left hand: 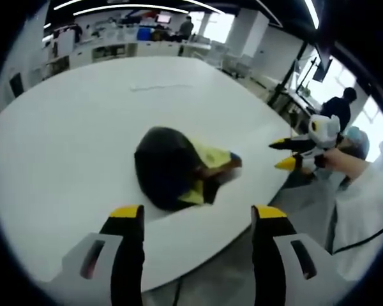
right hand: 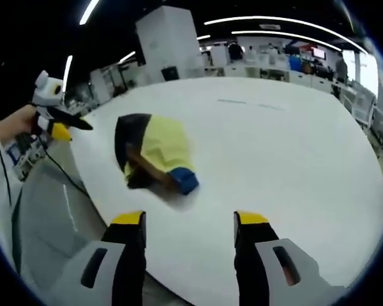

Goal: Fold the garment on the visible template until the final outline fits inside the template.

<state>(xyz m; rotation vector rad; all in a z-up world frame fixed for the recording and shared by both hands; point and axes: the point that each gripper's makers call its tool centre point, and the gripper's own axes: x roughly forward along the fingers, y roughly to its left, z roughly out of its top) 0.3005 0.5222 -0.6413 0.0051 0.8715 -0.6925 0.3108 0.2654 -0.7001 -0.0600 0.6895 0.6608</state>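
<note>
A crumpled black-and-yellow garment (left hand: 179,167) lies near the edge of a white table (left hand: 83,127).

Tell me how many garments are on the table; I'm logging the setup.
1: a crumpled black, yellow and blue garment lies bunched near the white table edge, between the two open grippers; more could hide within the bundle.

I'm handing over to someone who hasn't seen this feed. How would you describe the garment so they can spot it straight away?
Start from the big white table with the rounded edge. Near the edge closest to the grippers lies the garment, a crumpled heap. It is the one coloured thing on the white top: pale yellow and dark fabric with a blue cuff-like end, seen in the left gripper view as a mostly dark mound.
</note>
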